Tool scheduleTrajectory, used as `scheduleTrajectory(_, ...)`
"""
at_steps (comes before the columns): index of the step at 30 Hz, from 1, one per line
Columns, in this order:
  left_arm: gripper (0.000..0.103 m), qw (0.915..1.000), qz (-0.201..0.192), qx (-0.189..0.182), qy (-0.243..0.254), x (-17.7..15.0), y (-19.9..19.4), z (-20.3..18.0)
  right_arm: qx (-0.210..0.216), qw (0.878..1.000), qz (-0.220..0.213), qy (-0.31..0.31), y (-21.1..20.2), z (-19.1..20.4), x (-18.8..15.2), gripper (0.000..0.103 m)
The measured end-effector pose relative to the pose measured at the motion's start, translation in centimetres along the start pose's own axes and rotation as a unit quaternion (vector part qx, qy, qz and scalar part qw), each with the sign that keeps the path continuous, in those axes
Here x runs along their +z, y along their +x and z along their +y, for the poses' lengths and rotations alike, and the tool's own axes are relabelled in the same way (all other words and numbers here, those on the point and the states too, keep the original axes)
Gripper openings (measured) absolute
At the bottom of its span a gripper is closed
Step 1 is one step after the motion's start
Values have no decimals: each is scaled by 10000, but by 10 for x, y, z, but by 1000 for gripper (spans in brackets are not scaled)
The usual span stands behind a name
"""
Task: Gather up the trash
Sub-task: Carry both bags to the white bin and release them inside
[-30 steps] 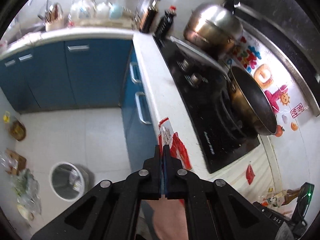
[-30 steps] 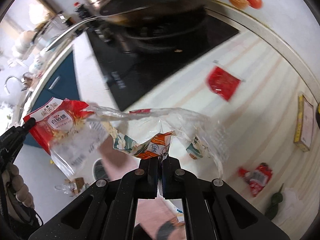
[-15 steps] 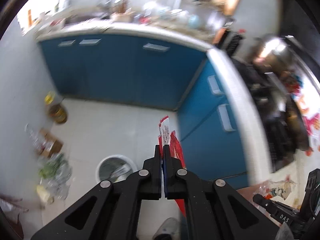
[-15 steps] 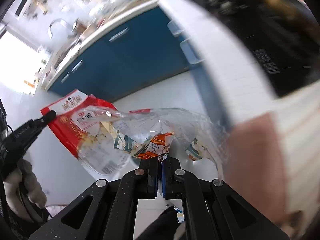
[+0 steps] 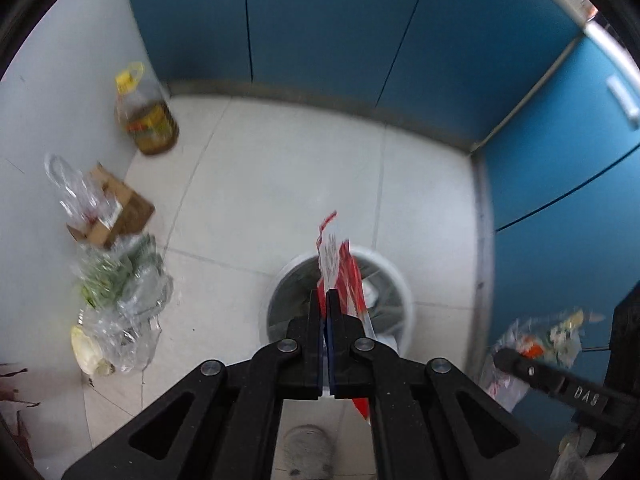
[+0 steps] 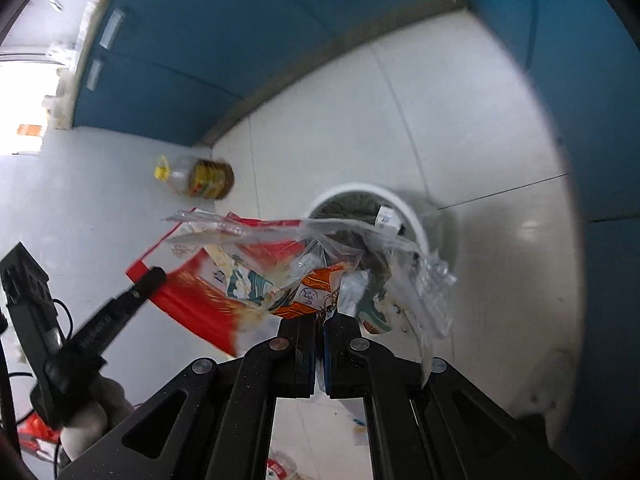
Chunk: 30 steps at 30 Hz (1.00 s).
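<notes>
The left tool was clamped on a red-and-white wrapper, at lower centre of the frame over the white trash bin on the floor. The right tool was clamped on a clear crumpled bag, centre frame beside the bin's rim.

Mirrored letters "DAS" on the black finger of the right claw.

Red-and-white wrapper, white bin, blue cabinets, yellow-capped bottle
</notes>
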<state>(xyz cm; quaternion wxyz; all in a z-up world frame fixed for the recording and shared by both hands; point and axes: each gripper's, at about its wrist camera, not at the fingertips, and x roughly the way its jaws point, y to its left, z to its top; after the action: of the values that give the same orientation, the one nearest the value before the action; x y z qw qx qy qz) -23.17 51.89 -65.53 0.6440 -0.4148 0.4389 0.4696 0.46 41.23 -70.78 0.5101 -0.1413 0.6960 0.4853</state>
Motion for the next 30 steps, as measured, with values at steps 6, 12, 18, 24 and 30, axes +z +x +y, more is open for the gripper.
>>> scheduleTrajectory(6,2,9978,645,-154,-81,-9,101,28,218,9987,460,50,135,-37,21,2)
scheduleTrajectory(12,7,9959,906,-3,-30,-13,116,29,-180,9966,799,54,193,-47,36,48)
scheduleTrajectory(18,101,9986,502,174,-66,-17,93,36,-583,9964,609,-108,169,-40,25,67)
scheduleTrajectory(24,103,9982,152,570,61,-22,43,33,-1767,9797,109,-939,109,-5,6,96)
scheduleTrajectory(30,103,9966,252,743,252,-34,-32,18,-2336,9617,-277,-1404,29,46,-22,103)
